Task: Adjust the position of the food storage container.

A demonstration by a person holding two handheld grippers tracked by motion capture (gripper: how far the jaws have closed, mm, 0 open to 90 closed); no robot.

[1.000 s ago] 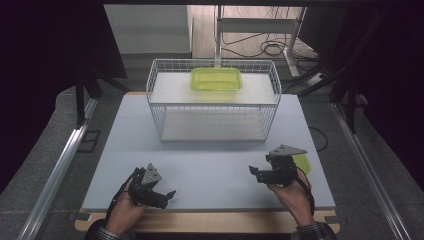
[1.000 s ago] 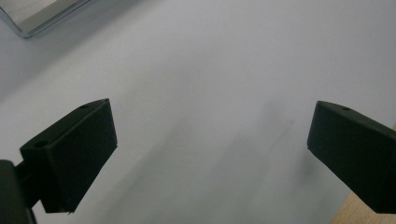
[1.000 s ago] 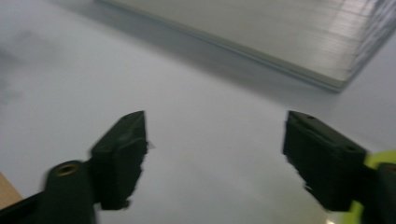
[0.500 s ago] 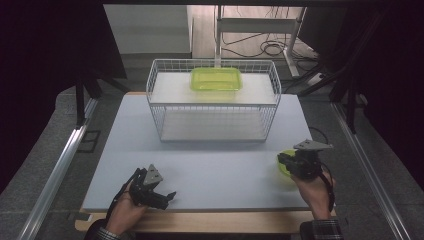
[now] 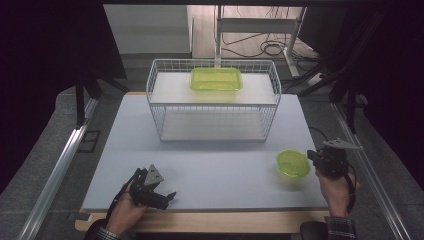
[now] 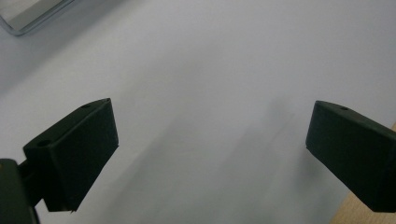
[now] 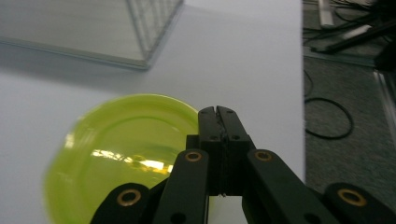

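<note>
Right gripper (image 7: 219, 112) has just snapped shut on the rim of the round green bowl (image 5: 293, 164) and dragged it out to the table's (image 5: 220, 170) 4 o'clock corner. Grip looks secured (jaws pinched tight), so a lift toward the wire basket (image 5: 214, 100) at 12 o'clock seems next. Left gripper (image 5: 167, 196) sits wide open, empty, at 7 o'clock.

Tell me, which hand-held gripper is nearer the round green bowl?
Right. The right hand-held gripper sits just beside the round green bowl, jaws shut; the left hand-held gripper rests far across the table.

No readable text, label or number anywhere.
</note>
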